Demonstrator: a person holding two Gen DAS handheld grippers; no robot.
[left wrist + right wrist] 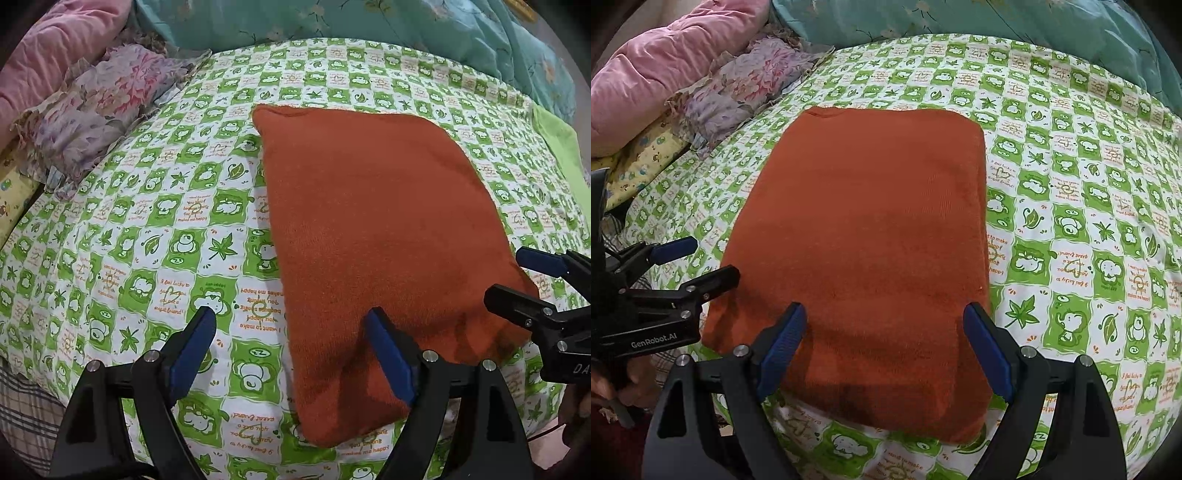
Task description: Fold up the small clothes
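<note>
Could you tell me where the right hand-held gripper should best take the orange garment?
Probably the near right corner of the orange garment, approached from the near edge: it lies flat, folded thick, with that edge closest to the open right hand-held gripper.

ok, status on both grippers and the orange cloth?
Left gripper open, empty. Right gripper open, empty. Rust-orange knit garment folded into a flat rectangle on the green-and-white printed bedsheet. Nothing in the way.

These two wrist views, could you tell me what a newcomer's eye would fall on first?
First, the rust-orange knitted garment, folded into a neat rectangle, lying flat in the middle of the green-and-white checked cartoon bedsheet. Next, the blue-padded left gripper and right gripper, both open at its near edge. A pink quilted blanket is bunched at the far left.
</note>
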